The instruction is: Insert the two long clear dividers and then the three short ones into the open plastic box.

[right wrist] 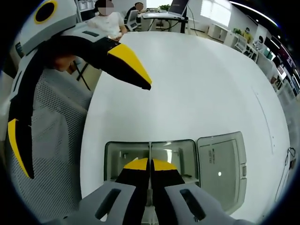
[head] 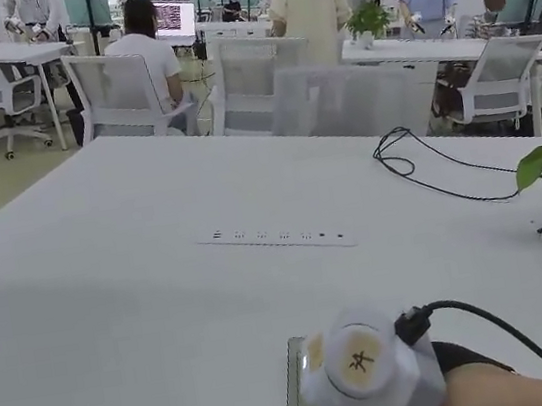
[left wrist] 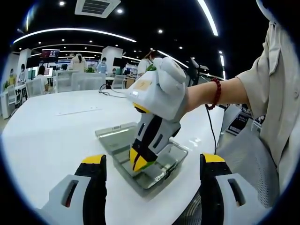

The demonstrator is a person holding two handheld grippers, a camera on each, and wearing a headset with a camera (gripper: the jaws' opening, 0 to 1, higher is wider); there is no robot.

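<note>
The jaws of the right gripper [right wrist: 150, 163] are seen closed on the thin top edge of a clear divider [right wrist: 150, 149], which stands upright across the middle of the open plastic box [right wrist: 112, 157]. The box lies directly beneath the fingertips, and its hinged lid [right wrist: 220, 168] lies flat just beside it. In the left gripper view the right gripper is held steeply tip-down in the box, and the forearm [left wrist: 236, 89] behind it, ringed by a red bead bracelet [left wrist: 215, 92], is kept almost level. The left gripper [left wrist: 153, 159] is held off the near side of the box, its jaws spread wide with nothing between them. The white table [right wrist: 197, 84] is seen all around, and a power strip [head: 276, 238] lies well beyond.
</note>
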